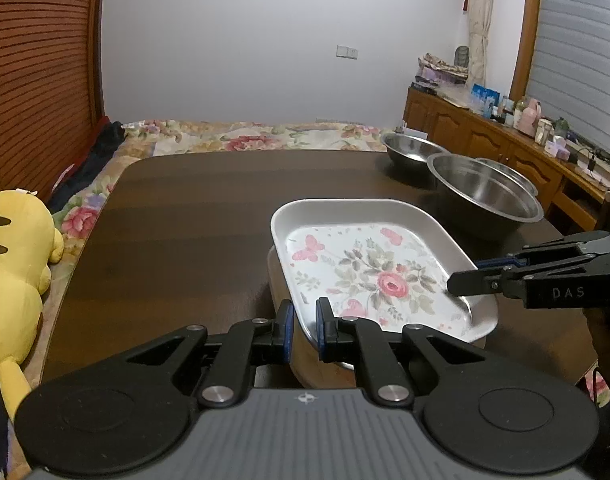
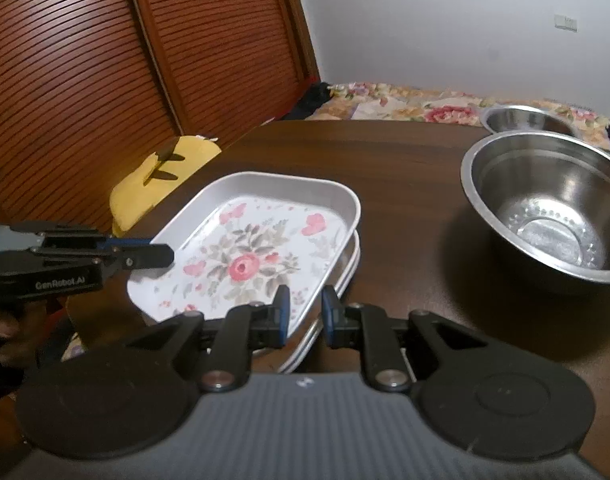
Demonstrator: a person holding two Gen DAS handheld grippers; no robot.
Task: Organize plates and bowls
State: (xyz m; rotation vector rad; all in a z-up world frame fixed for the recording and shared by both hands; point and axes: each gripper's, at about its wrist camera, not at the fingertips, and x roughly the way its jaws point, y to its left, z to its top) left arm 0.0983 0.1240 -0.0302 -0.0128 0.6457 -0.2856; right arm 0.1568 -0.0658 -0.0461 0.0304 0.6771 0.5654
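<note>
Dark brown wood makes up the table (image 1: 193, 216), and near its front edge sits a white rectangular metal tray with a pink rose and butterfly print (image 1: 369, 268), tilted and resting on top of at least one more pale tray (image 2: 347, 268) of the same shape, whose rims show beneath it.

Left tongs (image 1: 303, 330) straddle the near rim of the floral tray, one blue-padded finger on each side; the jaws sit close about the rim, though whether they actually pinch it I cannot tell. Right tongs (image 2: 305, 318) do the same at another edge of the tray, one finger over the printed surface and one outside the rim (again, contact is not clear). In each wrist view the other tongs reach in from the side, tip at the tray's edge.

Beyond the trays, toward the right side of the table, stands a large shiny stainless-steel bowl (image 2: 545, 208), upright. A second steel bowl (image 1: 411, 151) sits farther back near the table's far edge, and another rim peeks out just behind the large one.

A yellow plush toy (image 1: 15, 264) lies on the floral bedspread (image 1: 245, 138) beside the table.
</note>
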